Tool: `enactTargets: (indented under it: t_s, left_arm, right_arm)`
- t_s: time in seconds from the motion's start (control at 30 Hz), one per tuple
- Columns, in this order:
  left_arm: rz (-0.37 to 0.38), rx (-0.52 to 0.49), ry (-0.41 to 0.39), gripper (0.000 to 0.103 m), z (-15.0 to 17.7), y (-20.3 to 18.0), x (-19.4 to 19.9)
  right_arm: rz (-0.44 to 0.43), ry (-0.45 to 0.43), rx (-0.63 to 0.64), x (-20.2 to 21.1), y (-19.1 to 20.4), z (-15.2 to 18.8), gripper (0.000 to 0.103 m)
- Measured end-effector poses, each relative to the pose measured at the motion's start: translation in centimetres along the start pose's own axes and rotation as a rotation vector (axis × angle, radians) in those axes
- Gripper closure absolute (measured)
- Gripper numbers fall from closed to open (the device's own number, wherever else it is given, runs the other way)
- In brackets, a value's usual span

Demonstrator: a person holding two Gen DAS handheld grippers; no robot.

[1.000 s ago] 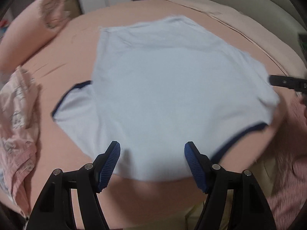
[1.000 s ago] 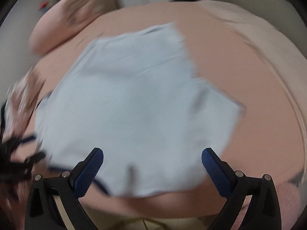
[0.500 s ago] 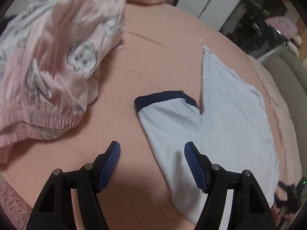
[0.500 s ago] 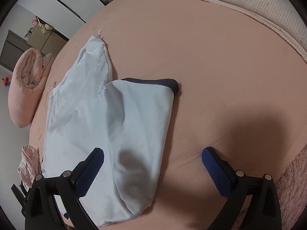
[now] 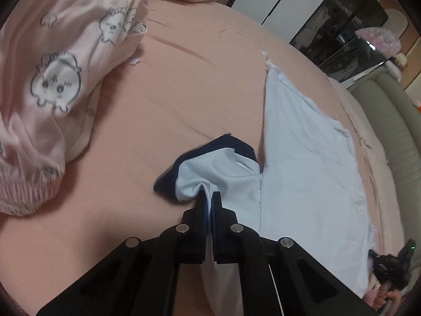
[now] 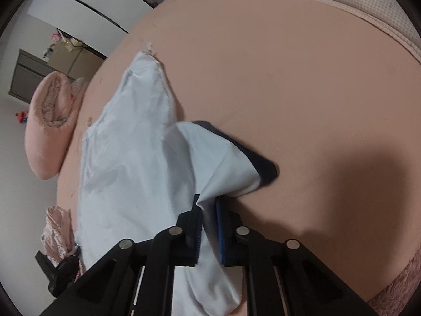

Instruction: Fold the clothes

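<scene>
A light blue T-shirt (image 5: pixel 310 173) with navy sleeve cuffs lies spread on a peach bedsheet (image 5: pixel 184 84). My left gripper (image 5: pixel 210 197) is shut on the shirt's fabric at one sleeve, just behind its navy cuff (image 5: pixel 168 181), and the cloth bunches up between the pads. In the right wrist view the same T-shirt (image 6: pixel 126 163) runs away to the upper left, and my right gripper (image 6: pixel 208 202) is shut on the fabric of the other sleeve, near its navy cuff (image 6: pixel 265 168). Each gripper shows small at the edge of the other's view.
Pink pyjamas printed with cartoon animals (image 5: pixel 60 79) lie bunched at the left of the bed. A rolled pink quilt (image 6: pixel 50 129) sits at the far end. A grey padded bed frame (image 5: pixel 400 142) runs along the right, and white wardrobe doors (image 6: pixel 86 2) stand behind.
Both grippers, open over the sleeves half a second ago, have shut on the sleeve fabric. The cloth is now pinched and lifted into a fold at each.
</scene>
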State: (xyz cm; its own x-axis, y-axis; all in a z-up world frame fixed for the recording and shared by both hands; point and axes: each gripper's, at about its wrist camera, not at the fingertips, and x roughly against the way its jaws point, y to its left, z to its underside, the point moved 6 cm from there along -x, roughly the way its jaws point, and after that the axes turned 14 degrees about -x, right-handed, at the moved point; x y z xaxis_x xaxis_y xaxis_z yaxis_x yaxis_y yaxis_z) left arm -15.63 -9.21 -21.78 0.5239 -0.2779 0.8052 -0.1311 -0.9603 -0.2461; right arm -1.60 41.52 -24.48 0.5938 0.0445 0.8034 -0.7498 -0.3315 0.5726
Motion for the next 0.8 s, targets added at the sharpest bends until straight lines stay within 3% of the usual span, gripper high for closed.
enactTargets:
  t_s: [0.17, 0.33, 0.47, 0.5, 0.57, 0.6, 0.63, 0.67, 0.7, 0.73, 0.8]
  left_arm:
    - [-0.026, -0.185, -0.055, 0.101, -1.5, -2.9, 2.1]
    - [0.052, -0.457, -0.054, 0.101, -2.0, -10.4, 1.6]
    - [0.160, -0.662, 0.114, 0.099, 2.2, -15.5, -2.1]
    - [0.162, -0.678, 0.145, 0.099, 2.9, -15.7, -2.8]
    - [0.206, -0.625, 0.108, 0.098, 2.8, -14.9, -1.8]
    - [0.246, -0.576, 0.073, 0.093, 2.5, -14.3, -0.9]
    - [0.268, -0.541, 0.043, 0.088, 2.0, -13.8, -0.2]
    - [0.282, -0.513, 0.016, 0.069, 1.5, -13.2, 0.4]
    - [0.297, -0.484, -0.011, 0.048, 1.0, -12.7, 1.0]
    - [0.286, -0.470, -0.038, 0.045, 0.5, -12.1, 1.4]
    - [0.239, -0.466, -0.075, 0.045, -0.1, -11.0, 1.8]
  right_arm:
    - [-0.065, -0.060, 0.119, 2.4, 3.6, -0.2, 0.098]
    - [-0.016, 0.014, 0.373, 0.1, 9.4, 4.1, 0.098]
    - [0.091, 0.183, 0.532, -4.6, 10.7, 8.3, 0.097]
    - [0.094, 0.190, 0.526, -4.6, 10.7, 8.3, 0.097]
    - [0.039, 0.173, 0.480, -3.0, 11.1, 7.6, 0.095]
    - [0.006, 0.160, 0.465, -1.9, 11.5, 7.2, 0.091]
    - [-0.039, 0.139, 0.463, -0.4, 12.1, 6.8, 0.075]
    - [-0.081, 0.115, 0.469, 1.2, 12.8, 6.5, 0.053]
    - [-0.119, 0.080, 0.492, 2.8, 13.4, 6.4, 0.042]
    - [-0.155, 0.033, 0.520, 4.3, 14.0, 6.2, 0.032]
    - [-0.185, -0.075, 0.541, 6.8, 14.5, 5.4, 0.032]
